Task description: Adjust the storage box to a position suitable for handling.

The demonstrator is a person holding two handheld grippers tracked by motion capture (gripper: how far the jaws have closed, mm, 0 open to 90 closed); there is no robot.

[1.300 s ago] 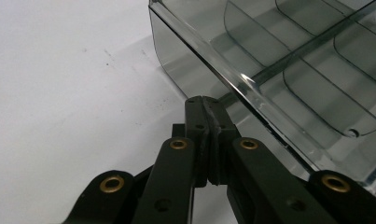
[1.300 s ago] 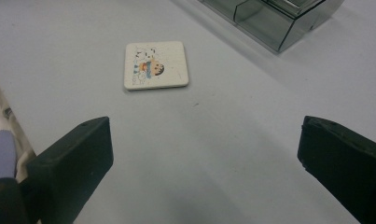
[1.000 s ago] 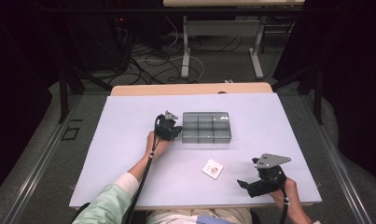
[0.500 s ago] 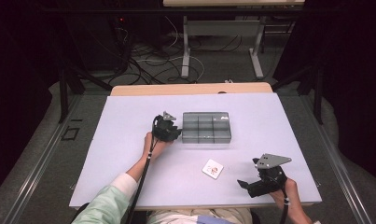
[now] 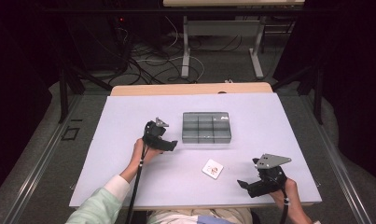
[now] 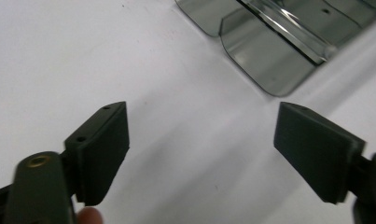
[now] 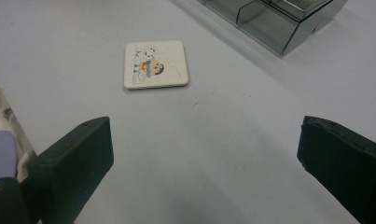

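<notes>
Now that its jaws have just been opening, empty, beside the compartment box (image 5: 207, 127), the left gripper (image 5: 169, 145) is backing away while the right gripper (image 5: 244, 185) is waiting, jaws apart, near the picture tile (image 5: 212, 168).

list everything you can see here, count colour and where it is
compartment box: 1, clear grey, middle of the table, just right of the left gripper
picture tile: 1, white with a small coloured cartoon, flat on the table between the grippers, near the front
table: 1, white top with a wooden strip along its far edge
desk legs: 2, white, on the floor beyond the table
cables: several, dark and light, on the floor behind the table
left gripper: 1, black, beside the box, jaws just opened, nothing between them
right gripper: 1, black with a grey plate, front right of the table, open and empty
</notes>
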